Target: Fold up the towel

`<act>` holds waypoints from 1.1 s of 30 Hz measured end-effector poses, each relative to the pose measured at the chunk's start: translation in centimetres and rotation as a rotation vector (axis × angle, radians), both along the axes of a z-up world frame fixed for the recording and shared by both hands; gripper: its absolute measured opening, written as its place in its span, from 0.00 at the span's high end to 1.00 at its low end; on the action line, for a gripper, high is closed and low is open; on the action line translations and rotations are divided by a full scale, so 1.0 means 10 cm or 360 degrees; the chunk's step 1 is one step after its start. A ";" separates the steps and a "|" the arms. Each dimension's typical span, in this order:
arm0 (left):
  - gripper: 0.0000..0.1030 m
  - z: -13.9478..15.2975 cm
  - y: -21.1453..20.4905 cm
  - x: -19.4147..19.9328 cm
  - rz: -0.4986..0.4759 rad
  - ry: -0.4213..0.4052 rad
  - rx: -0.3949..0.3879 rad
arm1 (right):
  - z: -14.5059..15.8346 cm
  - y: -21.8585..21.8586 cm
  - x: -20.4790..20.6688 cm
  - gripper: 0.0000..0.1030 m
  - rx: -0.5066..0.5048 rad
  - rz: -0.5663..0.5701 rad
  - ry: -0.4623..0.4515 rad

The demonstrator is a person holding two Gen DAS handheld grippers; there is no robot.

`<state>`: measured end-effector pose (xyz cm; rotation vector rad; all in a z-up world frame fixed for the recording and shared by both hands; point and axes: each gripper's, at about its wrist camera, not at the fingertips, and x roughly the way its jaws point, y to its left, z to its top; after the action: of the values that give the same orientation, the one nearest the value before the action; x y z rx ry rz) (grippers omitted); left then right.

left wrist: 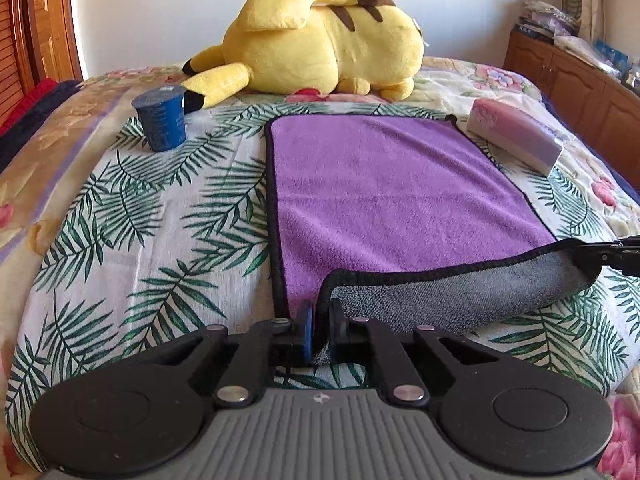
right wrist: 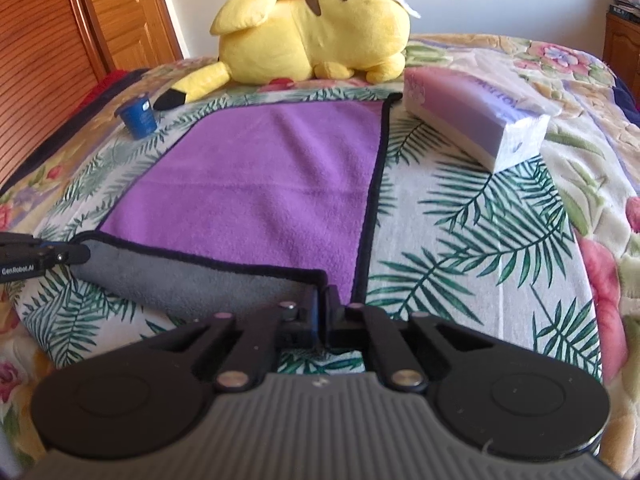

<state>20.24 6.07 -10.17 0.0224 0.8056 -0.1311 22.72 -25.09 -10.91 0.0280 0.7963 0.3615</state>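
**Towel held at both near corners on the bed**

Nearest the cameras, the left gripper (left wrist: 319, 314) has its jaws clenched on the near left corner of the towel (left wrist: 380, 184), and the right gripper (right wrist: 322, 300) has its jaws clenched on the near right corner. Between the two grips the near edge is turned over, showing the grey underside as a band across the front; the purple face, bordered in black, lies flat beyond it. The towel rests on a bed (left wrist: 132, 248) covered with a palm-leaf print cloth. At the far left of the towel, apart from it, stands a blue cup (left wrist: 160, 120). At the far right corner lies a purple tissue pack (right wrist: 476, 120), just beside the towel's edge. Farthest back, a yellow plush toy (left wrist: 320, 40) lies on its side before a white wall.
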 end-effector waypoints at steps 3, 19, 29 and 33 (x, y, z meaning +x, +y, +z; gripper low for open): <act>1.00 0.05 0.00 -0.01 0.0005 -0.0030 0.0000 | 0.02 -0.01 0.00 0.96 0.0012 0.0000 -0.0020; 1.00 0.31 0.01 -0.06 -0.0004 -0.0191 -0.0064 | 0.23 -0.03 -0.01 0.96 0.0056 0.0008 -0.0167; 1.00 0.38 0.00 -0.05 -0.0010 -0.0237 -0.0058 | 0.32 -0.01 0.00 0.96 0.0064 0.0031 -0.0245; 1.00 0.40 0.00 -0.05 -0.0014 -0.0253 -0.0058 | 0.33 0.00 0.01 0.96 0.0061 0.0045 -0.0268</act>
<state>19.78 6.10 -6.16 0.0017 0.6441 -0.1501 22.84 -25.11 -7.57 0.0220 0.6239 0.4004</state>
